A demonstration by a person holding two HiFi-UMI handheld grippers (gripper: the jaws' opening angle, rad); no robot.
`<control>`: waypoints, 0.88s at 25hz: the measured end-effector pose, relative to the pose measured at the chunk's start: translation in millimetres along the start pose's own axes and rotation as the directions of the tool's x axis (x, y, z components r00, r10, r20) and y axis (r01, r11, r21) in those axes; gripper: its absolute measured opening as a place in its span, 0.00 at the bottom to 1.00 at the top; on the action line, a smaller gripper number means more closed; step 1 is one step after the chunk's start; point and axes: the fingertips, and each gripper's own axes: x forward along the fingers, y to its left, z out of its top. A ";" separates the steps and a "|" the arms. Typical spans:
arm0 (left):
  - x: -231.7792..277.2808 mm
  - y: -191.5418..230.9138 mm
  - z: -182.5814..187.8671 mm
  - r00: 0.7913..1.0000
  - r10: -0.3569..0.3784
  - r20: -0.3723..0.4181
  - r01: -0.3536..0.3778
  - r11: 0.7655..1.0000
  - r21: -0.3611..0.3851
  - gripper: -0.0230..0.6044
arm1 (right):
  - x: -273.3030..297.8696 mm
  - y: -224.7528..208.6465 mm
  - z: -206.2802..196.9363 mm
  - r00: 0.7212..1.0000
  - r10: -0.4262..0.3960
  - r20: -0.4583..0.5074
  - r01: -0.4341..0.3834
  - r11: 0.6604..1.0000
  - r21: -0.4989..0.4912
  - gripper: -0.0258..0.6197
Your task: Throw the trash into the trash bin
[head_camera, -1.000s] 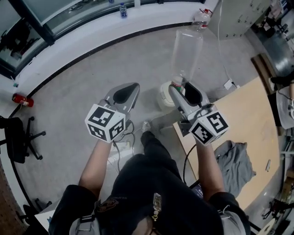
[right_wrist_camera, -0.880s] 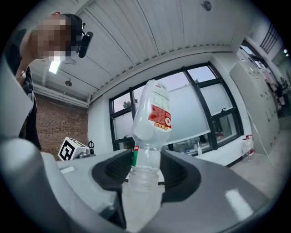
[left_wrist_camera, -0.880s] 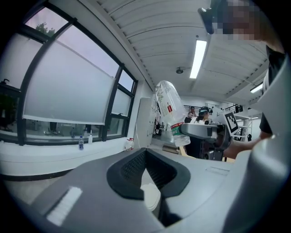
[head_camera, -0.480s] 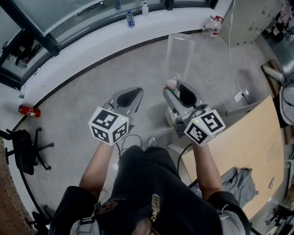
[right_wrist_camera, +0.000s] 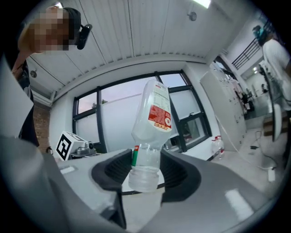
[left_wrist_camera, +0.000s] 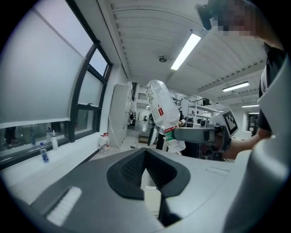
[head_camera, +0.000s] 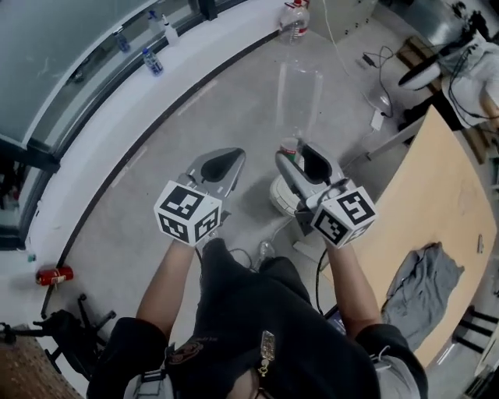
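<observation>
Fingers of my right gripper stay clamped on the neck of the clear bottle, my left gripper is closed on nothing, and the white bin on the floor, hidden half a second ago, now shows just beneath the bottle, so I judge the drop is near.

- grey cloth lying on wooden table
- small bottle on white ledge
- big clear jug, red cap
- red can on floor, near black chair
</observation>
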 end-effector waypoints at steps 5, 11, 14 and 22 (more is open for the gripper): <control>59.3 16.3 0.0 0.954 -0.299 -0.032 0.300 0.953 0.033 0.04 | 9.3 -49.4 -14.0 0.959 -0.282 -0.001 0.282 0.959 0.015 0.35; 90.0 28.6 -19.7 0.860 -0.498 -0.106 0.506 0.861 0.058 0.04 | -1.3 -73.1 -35.1 0.849 -0.528 0.018 0.524 0.845 0.108 0.35; 105.1 21.9 -42.0 0.813 -0.561 -0.156 0.575 0.816 0.056 0.04 | -20.1 -76.7 -51.6 0.783 -0.622 0.016 0.615 0.777 0.133 0.35; 147.7 -23.2 -127.0 0.704 -0.646 -0.294 0.677 0.736 0.006 0.04 | -83.6 -97.9 -115.9 0.628 -0.778 -0.019 0.768 0.615 0.180 0.35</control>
